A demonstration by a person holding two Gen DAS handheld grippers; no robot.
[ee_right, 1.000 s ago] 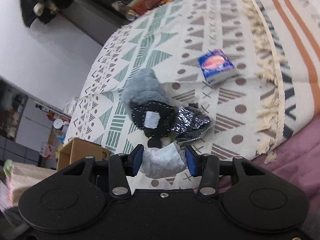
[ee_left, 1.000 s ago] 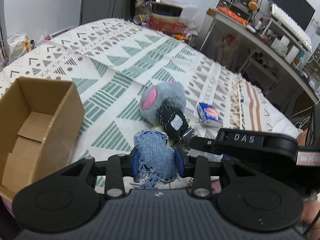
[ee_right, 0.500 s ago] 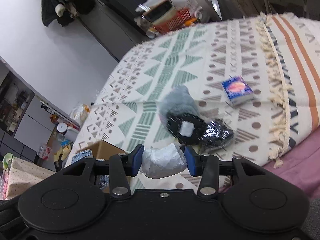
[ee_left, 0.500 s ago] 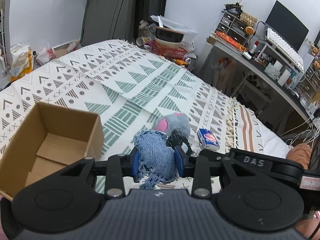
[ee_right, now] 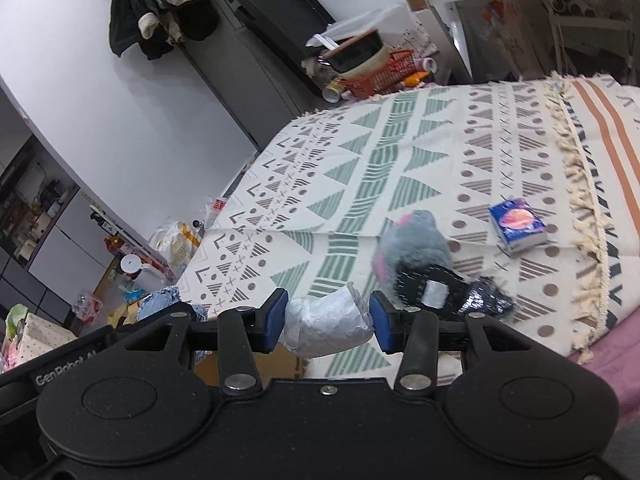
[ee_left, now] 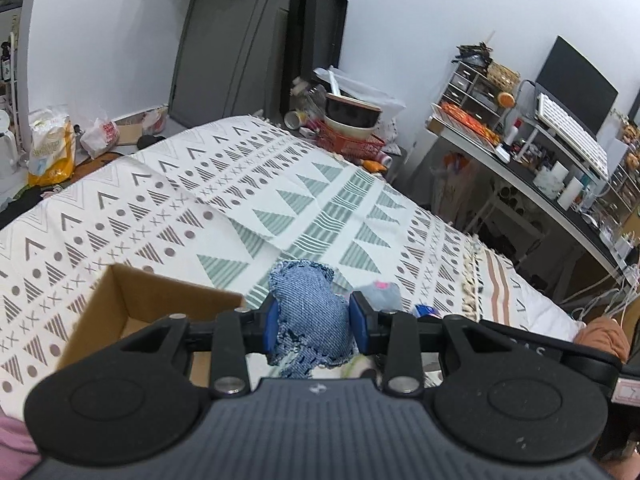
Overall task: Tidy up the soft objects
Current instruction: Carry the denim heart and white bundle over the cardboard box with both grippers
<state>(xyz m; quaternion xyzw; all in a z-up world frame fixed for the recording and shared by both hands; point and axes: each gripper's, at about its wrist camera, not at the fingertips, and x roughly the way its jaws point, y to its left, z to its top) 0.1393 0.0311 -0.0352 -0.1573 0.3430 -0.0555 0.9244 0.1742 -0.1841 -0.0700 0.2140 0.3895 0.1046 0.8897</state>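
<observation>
My left gripper (ee_left: pixel 315 323) is shut on a blue denim pouch (ee_left: pixel 310 316), held up above the patterned bedspread (ee_left: pixel 256 184). An open cardboard box (ee_left: pixel 152 312) sits just left of it on the bed. My right gripper (ee_right: pixel 329 321) is shut on a silvery grey wrapped bundle (ee_right: pixel 326 322). Beyond it on the bed lie a grey plush toy with pink ears (ee_right: pixel 412 246), a black patch with a white square (ee_right: pixel 428 288) and a dark shiny bag (ee_right: pixel 486 302). The denim pouch (ee_right: pixel 162 302) shows at the left of the right wrist view.
A small blue tissue pack (ee_right: pixel 518 226) lies near the fringed edge of the bedspread (ee_right: pixel 576 184). A red basket with bowls (ee_left: pixel 352 132) stands past the bed's far end. A cluttered desk (ee_left: pixel 540 160) runs along the right. Bags (ee_left: pixel 52 148) sit on the floor at left.
Both grippers have risen and drawn back from the bed, each still holding its object. The box and plush toy now sit lower and partly hidden behind the left gripper.
</observation>
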